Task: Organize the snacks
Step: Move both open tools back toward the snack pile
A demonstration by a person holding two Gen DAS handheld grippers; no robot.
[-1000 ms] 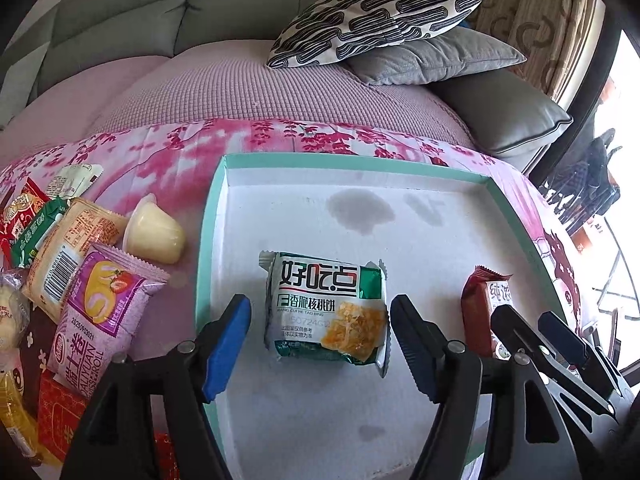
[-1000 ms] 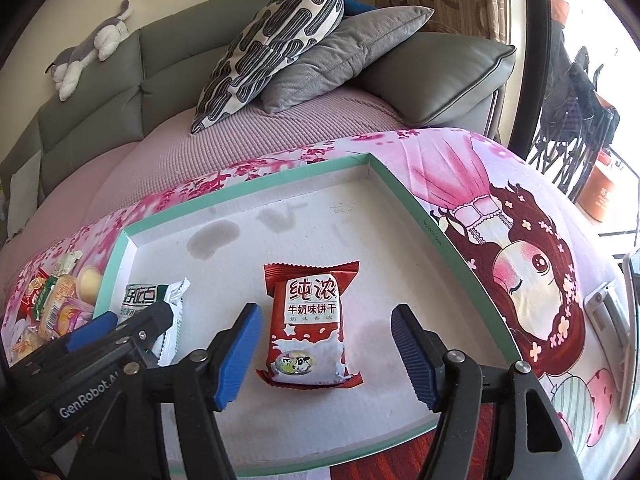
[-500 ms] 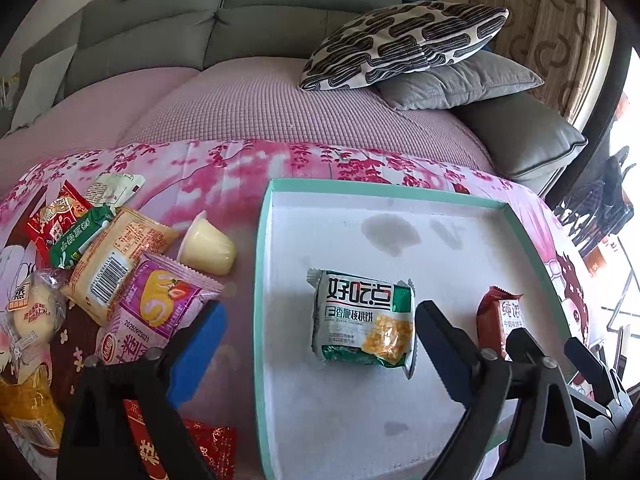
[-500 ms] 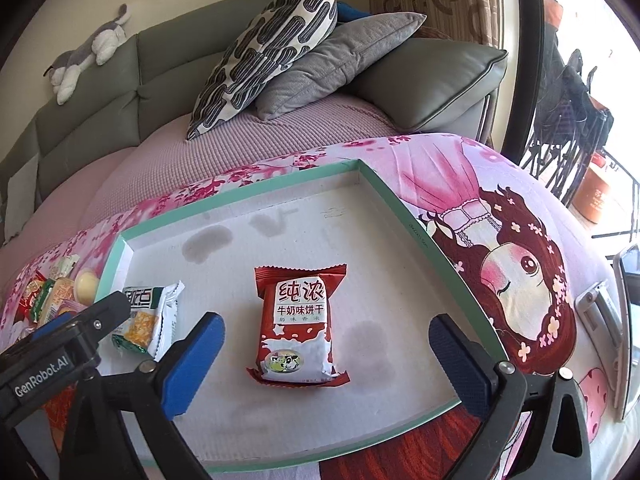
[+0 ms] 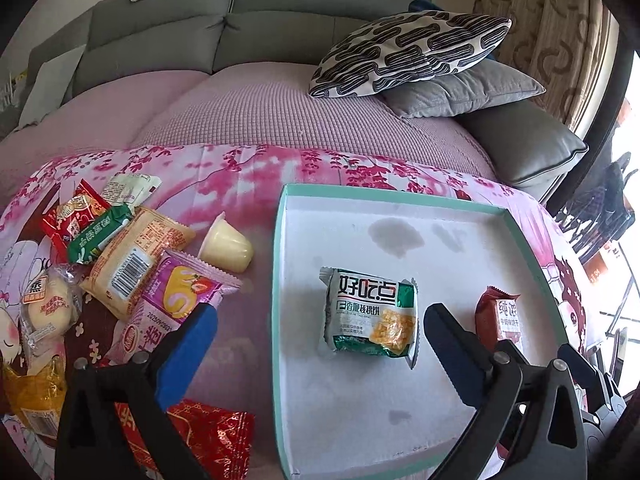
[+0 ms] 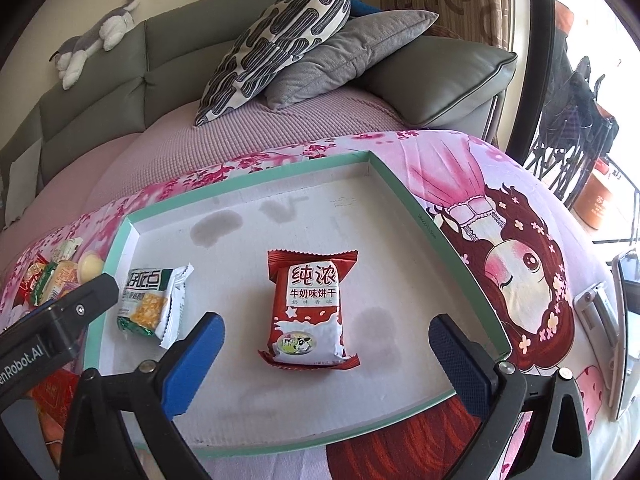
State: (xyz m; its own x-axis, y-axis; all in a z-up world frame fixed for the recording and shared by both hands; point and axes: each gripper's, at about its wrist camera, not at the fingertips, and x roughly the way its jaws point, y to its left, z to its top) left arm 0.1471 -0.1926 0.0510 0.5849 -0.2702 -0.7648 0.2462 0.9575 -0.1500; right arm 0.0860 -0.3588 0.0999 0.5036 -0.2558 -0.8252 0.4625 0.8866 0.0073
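Green snack pkt and red biscuit pkt flat in white tray, apart. Loose snack pile on counter left of tray. Left hand-held gripper released, empty. Right hand-held gripper released, straddling red pkt w/o contact.

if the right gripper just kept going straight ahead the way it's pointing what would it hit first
Most likely the red milk-biscuit packet, lying flat between the open right gripper fingers' line on the white floor of the teal-rimmed tray. Depth is uncertain; it could meet the tray floor just before it.
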